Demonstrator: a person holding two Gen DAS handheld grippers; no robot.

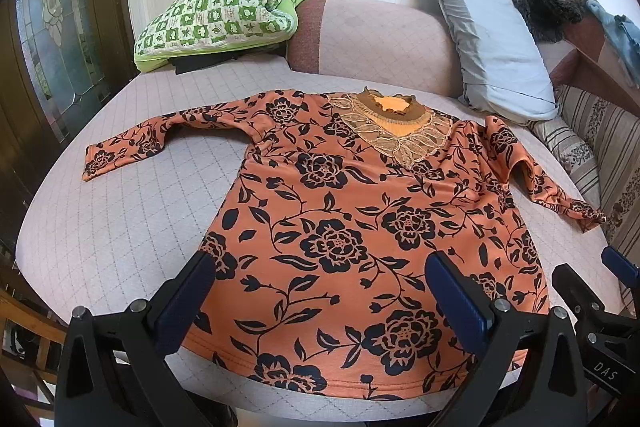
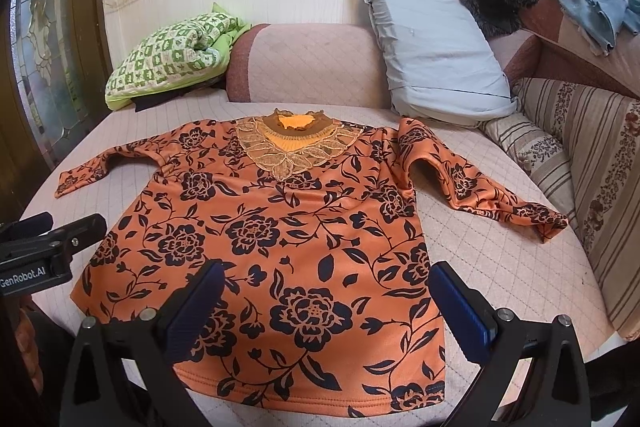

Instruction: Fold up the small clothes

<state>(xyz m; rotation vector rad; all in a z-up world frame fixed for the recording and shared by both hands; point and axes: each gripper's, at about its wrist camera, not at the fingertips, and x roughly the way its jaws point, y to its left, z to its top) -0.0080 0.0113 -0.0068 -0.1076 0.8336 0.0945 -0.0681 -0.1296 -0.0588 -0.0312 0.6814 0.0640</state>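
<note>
Here, orange knit floral top [image 1: 340,211] flat on quilted cushion [image 1: 120,227], lace-trimmed collar [image 1: 394,125]; left gripper [image 1: 320,291] and right gripper [image 2: 324,299] both spread, empty.

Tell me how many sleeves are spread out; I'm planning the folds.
2: the left sleeve lies out flat toward the green quilt side; the right sleeve bends toward the striped cushion.

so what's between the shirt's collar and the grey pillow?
Bare quilted cover only. In the right wrist view, a short strip of it separates the collar of the shirt from the grey pillow; nothing lies on it.
</note>
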